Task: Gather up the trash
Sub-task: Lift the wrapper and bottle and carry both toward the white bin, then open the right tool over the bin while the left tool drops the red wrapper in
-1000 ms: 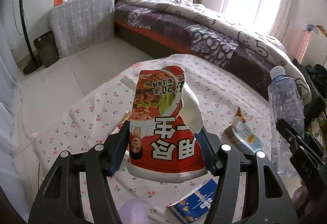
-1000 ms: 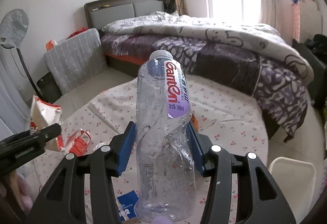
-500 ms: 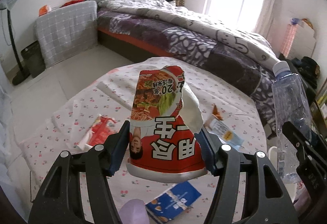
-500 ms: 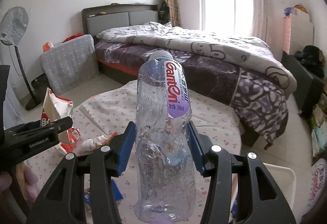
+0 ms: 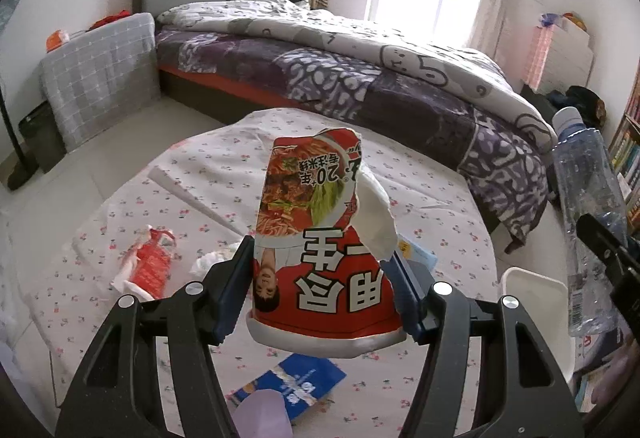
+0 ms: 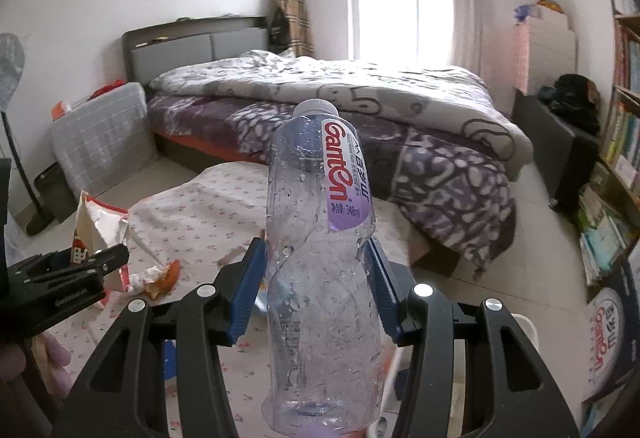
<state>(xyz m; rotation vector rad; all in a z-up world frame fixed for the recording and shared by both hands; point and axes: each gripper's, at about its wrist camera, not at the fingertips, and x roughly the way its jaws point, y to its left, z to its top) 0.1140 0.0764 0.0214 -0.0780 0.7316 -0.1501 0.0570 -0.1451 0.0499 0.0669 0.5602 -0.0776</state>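
Beyond table edge [image 5: 486, 238], white bin [image 5: 536, 288]

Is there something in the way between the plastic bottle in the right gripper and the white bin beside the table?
Nothing visible is. The clear crumpled plastic bottle is held in the right gripper, and the white plastic bin stands open by the table edge, below and right.

Torn red noodle cup [image 5: 320, 258] upside down, dented clear bottle [image 6: 320, 258] upright
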